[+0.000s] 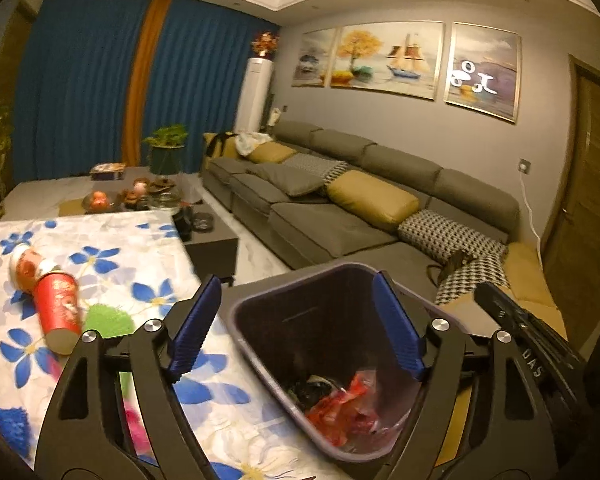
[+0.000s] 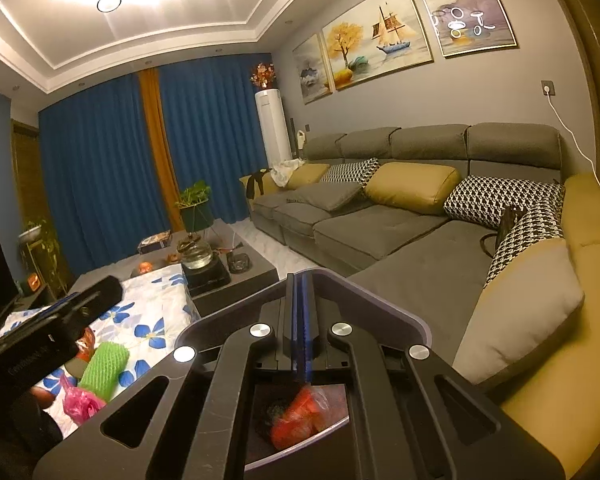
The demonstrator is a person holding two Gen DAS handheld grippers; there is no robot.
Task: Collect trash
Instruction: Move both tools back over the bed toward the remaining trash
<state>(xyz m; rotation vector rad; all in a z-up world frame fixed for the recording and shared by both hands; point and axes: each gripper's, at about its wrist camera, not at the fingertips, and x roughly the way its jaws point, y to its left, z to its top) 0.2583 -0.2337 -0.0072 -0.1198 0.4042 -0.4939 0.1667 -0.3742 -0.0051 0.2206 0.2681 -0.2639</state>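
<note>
A dark purple trash bin (image 1: pixel 256 344) stands beside the flowered table, holding red wrappers (image 1: pixel 340 408) and dark scraps. My left gripper (image 1: pixel 296 320) is open and empty above the bin's mouth. My right gripper (image 2: pixel 300 320) is shut with nothing visible between its fingers, over the same bin (image 2: pixel 400 312); the red wrappers (image 2: pixel 300 420) show below it. On the flowered tablecloth (image 1: pixel 112 240) lie a red paper cup (image 1: pixel 58 312), a white and red cup (image 1: pixel 24 264), a green foam net (image 1: pixel 108 320) and a pink bag (image 2: pixel 80 400). The green net (image 2: pixel 104 368) also shows in the right wrist view.
A grey sectional sofa (image 1: pixel 340 208) with yellow and houndstooth cushions runs along the wall right of the bin. A dark coffee table (image 2: pixel 236 276) with a glass teapot, tea set and fruit stands beyond the flowered table. Blue curtains and a potted plant (image 1: pixel 168 148) lie at the back.
</note>
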